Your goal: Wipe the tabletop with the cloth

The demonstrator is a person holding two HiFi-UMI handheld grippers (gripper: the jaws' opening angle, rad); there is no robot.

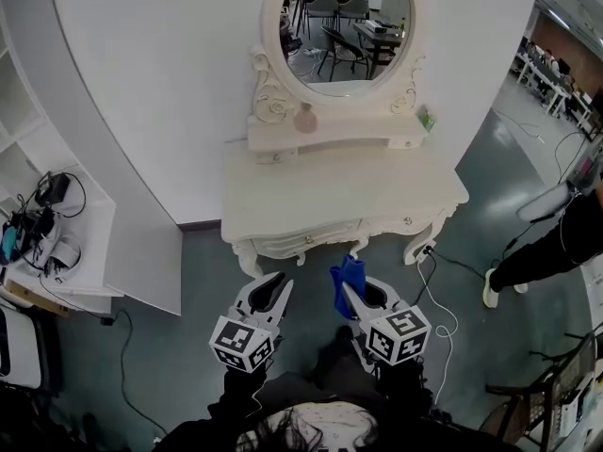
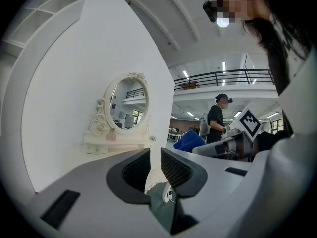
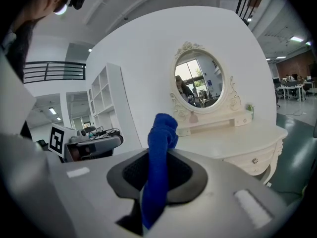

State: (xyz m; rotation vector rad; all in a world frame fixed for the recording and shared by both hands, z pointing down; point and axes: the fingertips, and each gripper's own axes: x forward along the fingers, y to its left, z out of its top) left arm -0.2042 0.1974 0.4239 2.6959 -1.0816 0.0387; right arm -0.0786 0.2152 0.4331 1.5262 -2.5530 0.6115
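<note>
Our right gripper is clamped on the blue cloth. The cloth is bunched into a long roll whose long axis runs out along the jaws. Its free end stands up past the tips and points toward the white dressing table and its oval mirror. From the head view the cloth seems to hang just short of the table's front edge, though we cannot be sure. Our left gripper, beside the right one, has its jaws slightly apart with nothing between them.

White dressing table — oval mirror at its back.
</note>
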